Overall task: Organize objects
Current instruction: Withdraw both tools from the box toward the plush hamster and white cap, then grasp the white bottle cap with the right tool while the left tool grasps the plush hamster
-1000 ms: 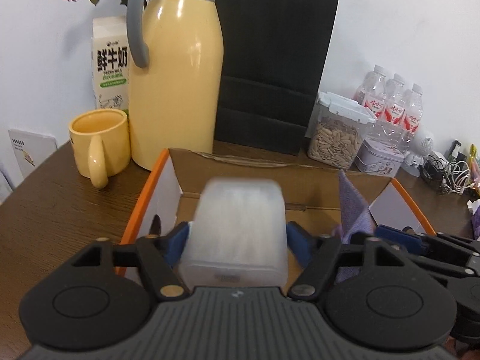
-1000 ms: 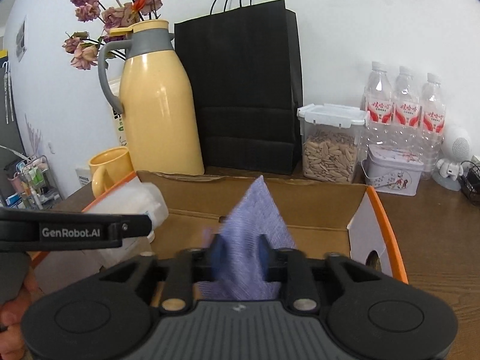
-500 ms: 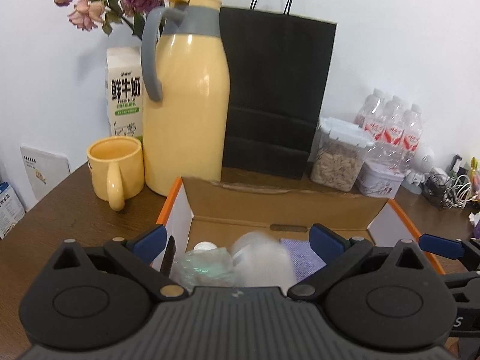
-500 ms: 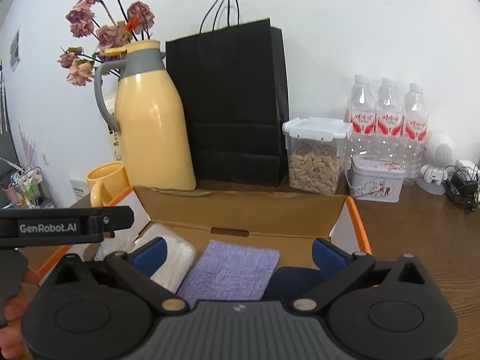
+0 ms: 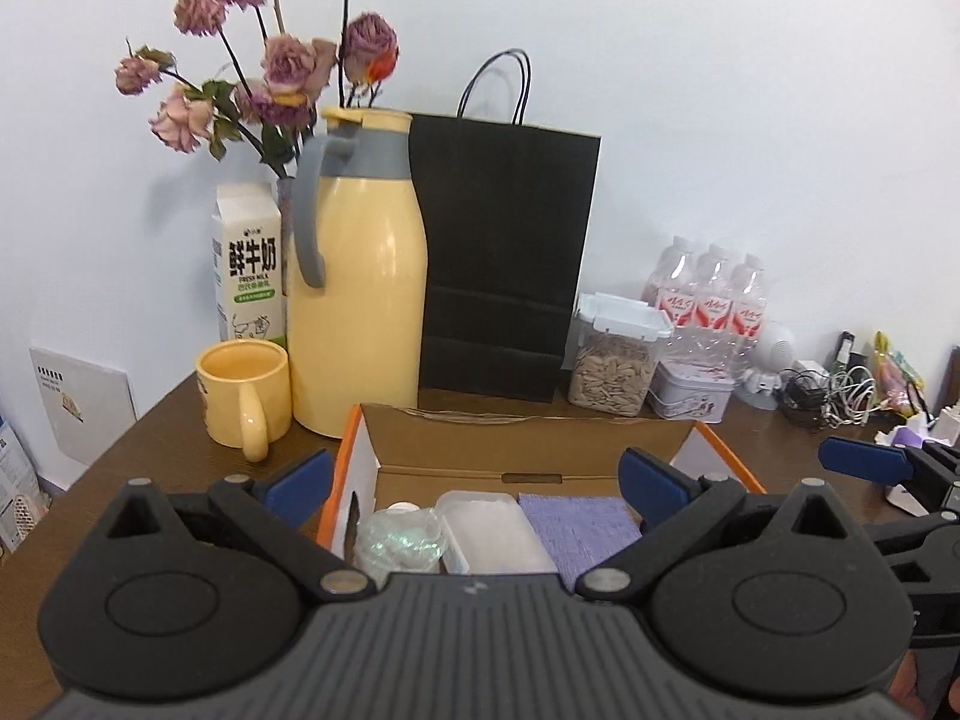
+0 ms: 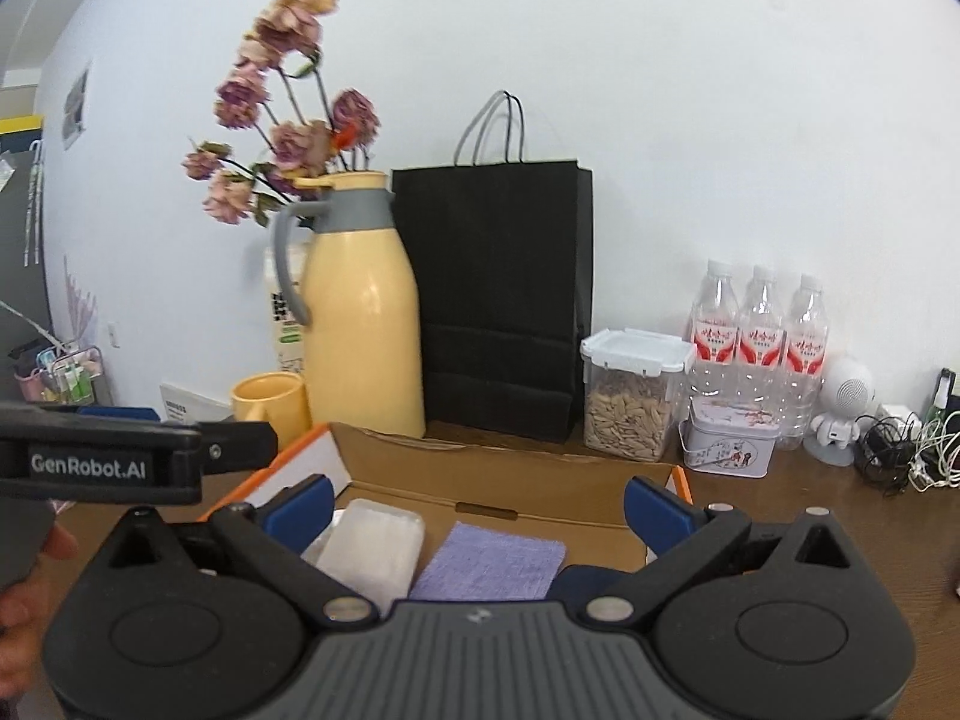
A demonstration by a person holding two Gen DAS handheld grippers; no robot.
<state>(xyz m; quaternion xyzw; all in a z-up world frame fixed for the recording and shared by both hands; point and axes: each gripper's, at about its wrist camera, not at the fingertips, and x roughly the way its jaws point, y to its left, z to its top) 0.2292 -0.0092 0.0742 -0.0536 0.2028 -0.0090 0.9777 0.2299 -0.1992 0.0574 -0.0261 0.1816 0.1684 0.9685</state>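
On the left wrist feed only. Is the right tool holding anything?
Observer: No. The right tool is open, with nothing between its fingers.
Operator: Where's the purple cloth relative to it?
Observer: The purple cloth lies flat in the cardboard box, below the open fingers.
Operator: Is there anything in the box right of the cloth? That part is hidden on my feed.
Observer: Yes, a dark blue item sits beside the cloth's right edge.

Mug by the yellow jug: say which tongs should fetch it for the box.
Left tongs: open, empty, nearer the mug, which stands left of the box. Right tongs sit farther right.
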